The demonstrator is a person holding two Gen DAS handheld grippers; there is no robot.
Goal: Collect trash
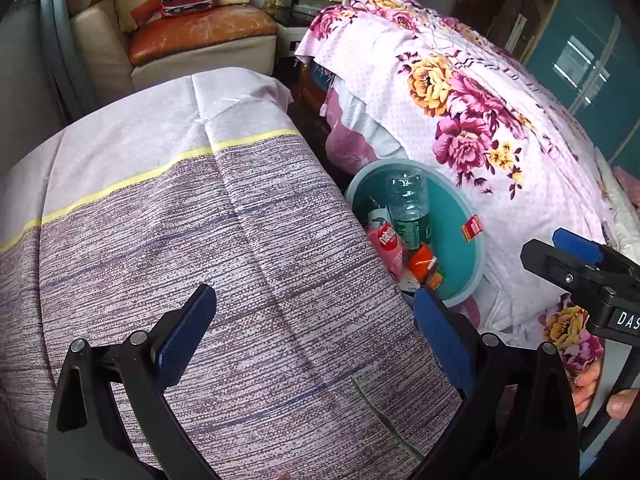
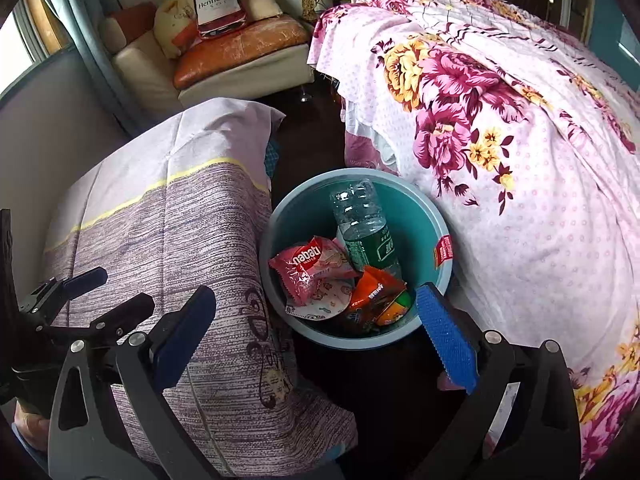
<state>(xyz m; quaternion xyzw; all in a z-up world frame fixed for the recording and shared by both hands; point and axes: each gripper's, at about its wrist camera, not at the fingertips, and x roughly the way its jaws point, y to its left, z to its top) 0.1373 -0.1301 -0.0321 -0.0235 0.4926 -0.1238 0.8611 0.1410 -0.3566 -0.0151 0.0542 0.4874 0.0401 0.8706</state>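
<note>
Both tongs, left tongs (image 1: 314,326) and right tongs (image 2: 316,330), gape wide and empty, the bin (image 2: 424,216) just ahead of them already holding bottle (image 2: 362,226) and wrappers (image 2: 312,268), so collecting looks nearly finished.

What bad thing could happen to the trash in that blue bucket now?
1. The bottle leans upright against the bucket wall, reaching up near the rim, so a bump might tip it out.
2. The bucket sits squeezed between the striped cloth and the floral blanket; pulling either could knock it over.
3. Both grippers, left and right, hang open and empty nearby, so a careless swing might hit the rim.
</note>
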